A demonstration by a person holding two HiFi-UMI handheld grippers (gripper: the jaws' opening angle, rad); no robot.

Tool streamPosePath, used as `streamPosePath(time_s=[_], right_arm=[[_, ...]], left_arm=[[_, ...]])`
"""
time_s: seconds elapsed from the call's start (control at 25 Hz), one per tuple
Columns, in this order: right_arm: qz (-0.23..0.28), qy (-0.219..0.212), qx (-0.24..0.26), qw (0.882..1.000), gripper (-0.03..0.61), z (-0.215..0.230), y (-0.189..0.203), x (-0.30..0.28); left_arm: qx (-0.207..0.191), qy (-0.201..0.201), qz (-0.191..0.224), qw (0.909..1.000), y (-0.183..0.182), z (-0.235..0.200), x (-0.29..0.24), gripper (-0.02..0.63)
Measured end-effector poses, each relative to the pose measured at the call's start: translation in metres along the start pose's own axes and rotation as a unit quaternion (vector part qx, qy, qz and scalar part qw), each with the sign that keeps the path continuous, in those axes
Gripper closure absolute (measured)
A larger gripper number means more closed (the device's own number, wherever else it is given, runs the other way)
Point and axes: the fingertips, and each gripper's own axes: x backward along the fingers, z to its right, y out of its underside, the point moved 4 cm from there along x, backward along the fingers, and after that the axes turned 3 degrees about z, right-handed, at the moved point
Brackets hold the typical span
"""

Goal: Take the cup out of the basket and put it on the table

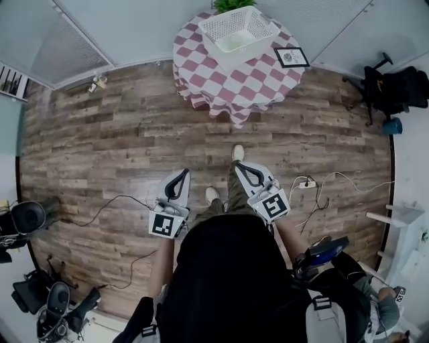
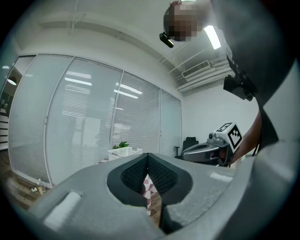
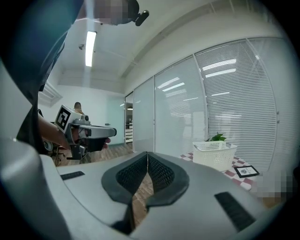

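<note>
Left gripper (image 2: 147, 157): jaws closed pad to pad, nothing between them. Right gripper (image 3: 147, 154): same, jaws together and empty. Both are held out level in front of the person, over bare wood floor (image 1: 120, 134), and toed in slightly toward each other.

The basket (image 1: 239, 28) is straight ahead and well apart from both grippers, on the round table (image 1: 221, 80) with the red-and-white check cloth. Because of the toe-in it shows left of the left jaws and right of the right jaws. In the head view the right gripper tip sits a bit nearer the table, so the right hand looks the likelier one to reach in; neither is in reach yet.

The basket is white, slatted, rectangular and open-topped, set skew on the table. The cup is not clearly visible; a pale shape on the basket floor is probably it, and its axis can't be read. A plant (image 1: 234, 4) is behind the basket, a framed card (image 1: 291, 57) beside it.
</note>
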Motion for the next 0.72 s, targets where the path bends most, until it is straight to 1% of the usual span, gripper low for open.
streamPosePath(time_s=[0.12, 0.28, 0.36, 0.52, 0.72], right_arm=[[-0.001, 0.010, -0.012, 1.000, 0.568, 0.017, 0.003, 0.002], [-0.004, 0.013, -0.018, 1.000, 0.568, 0.041, 0.004, -0.006], [-0.004, 0.011, -0.018, 1.000, 0.569, 0.052, 0.004, -0.011], [0.004, 0.011, -0.027, 1.000, 0.568, 0.079, 0.003, -0.018], [-0.013, 0.023, -0.038, 0.999, 0.568, 0.116, 0.008, -0.026]], left_arm=[[-0.001, 0.018, 0.008, 0.9998, -0.006, 0.004, -0.022, 0.615], [-0.008, 0.020, -0.013, 0.9997, -0.005, -0.003, -0.051, 0.615], [-0.008, 0.022, -0.017, 0.9996, -0.007, -0.006, -0.067, 0.615], [-0.010, 0.032, -0.004, 0.9994, -0.012, -0.010, -0.102, 0.615], [-0.002, 0.038, -0.033, 0.9987, -0.008, -0.016, -0.142, 0.615]])
